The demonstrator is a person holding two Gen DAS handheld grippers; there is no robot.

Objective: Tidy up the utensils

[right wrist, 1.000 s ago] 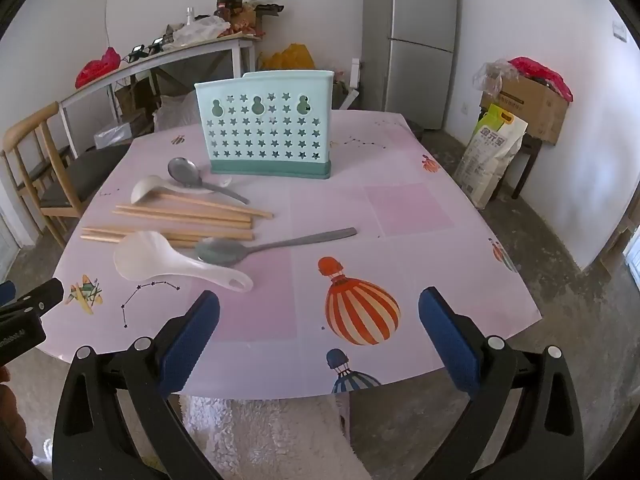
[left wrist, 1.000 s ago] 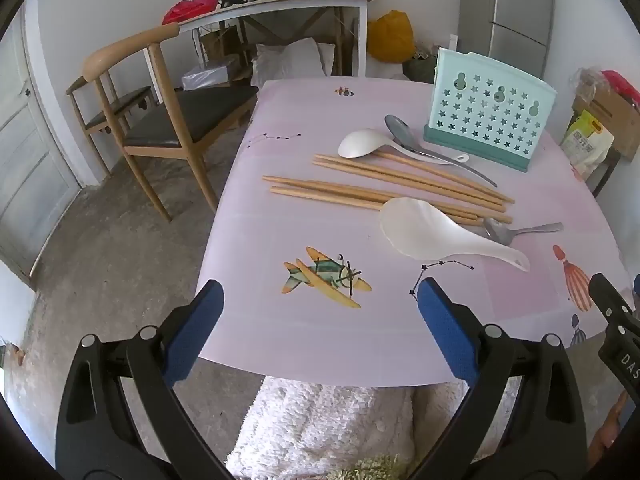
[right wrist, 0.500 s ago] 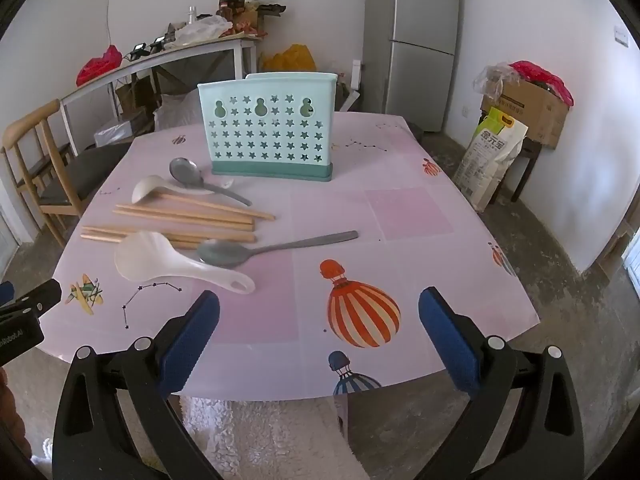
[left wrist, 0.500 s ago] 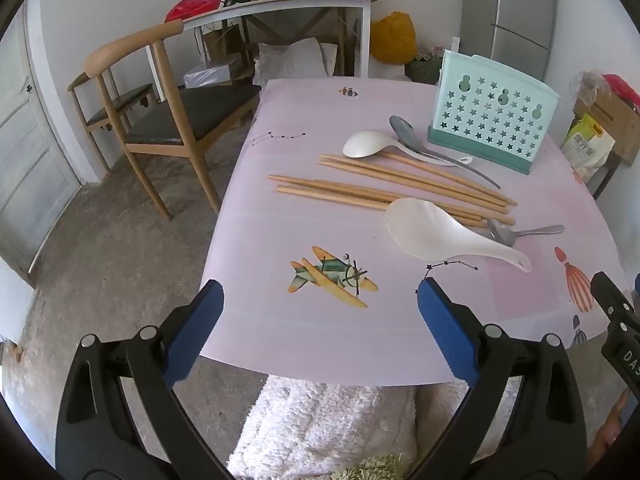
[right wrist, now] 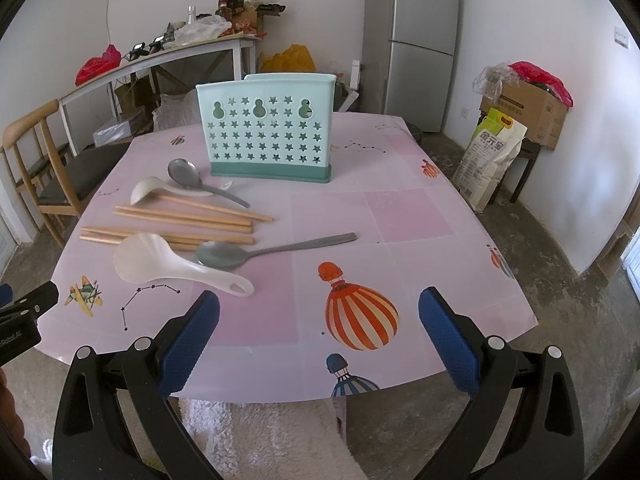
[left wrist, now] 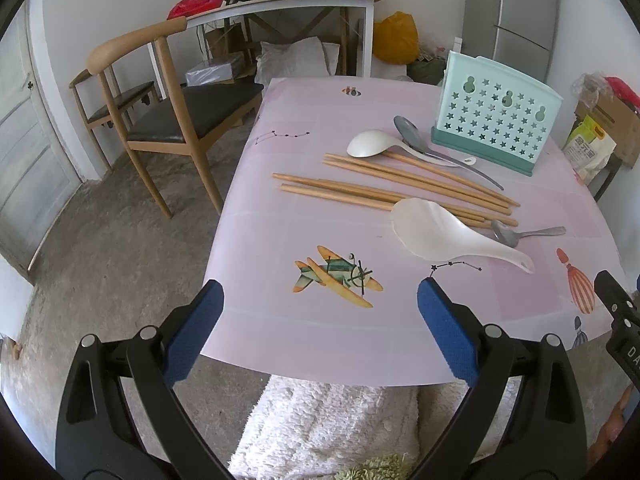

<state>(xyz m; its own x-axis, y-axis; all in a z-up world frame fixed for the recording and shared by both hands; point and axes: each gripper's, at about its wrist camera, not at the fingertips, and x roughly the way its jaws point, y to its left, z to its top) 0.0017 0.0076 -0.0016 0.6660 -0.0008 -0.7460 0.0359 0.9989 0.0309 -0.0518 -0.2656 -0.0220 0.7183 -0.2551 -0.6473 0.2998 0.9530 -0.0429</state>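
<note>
A mint-green utensil holder [right wrist: 267, 128] [left wrist: 496, 120] with star holes stands upright at the back of the pink table. In front of it lie several wooden chopsticks [right wrist: 184, 216] [left wrist: 400, 188], a white rice paddle [right wrist: 160, 264] [left wrist: 436, 236], a white soup spoon [right wrist: 150, 190] [left wrist: 372, 144] and two metal spoons [right wrist: 248, 252] [right wrist: 188, 174]. My left gripper [left wrist: 318, 332] hovers open over the table's near left edge. Over the near right edge, my right gripper [right wrist: 320, 334] is open too. Both hold nothing.
The pink table [right wrist: 400, 216] carries printed balloons and a plane. A wooden chair [left wrist: 168, 100] stands to the left. Behind are a cluttered white desk [right wrist: 168, 60], a fridge [right wrist: 412, 40], a rice bag [right wrist: 488, 160] and a cardboard box. A white fluffy cloth [left wrist: 328, 424] lies below the table edge.
Both grippers have drifted slightly back and up from the table, so the utensils sit a little lower in view. Nothing on the table has moved.
</note>
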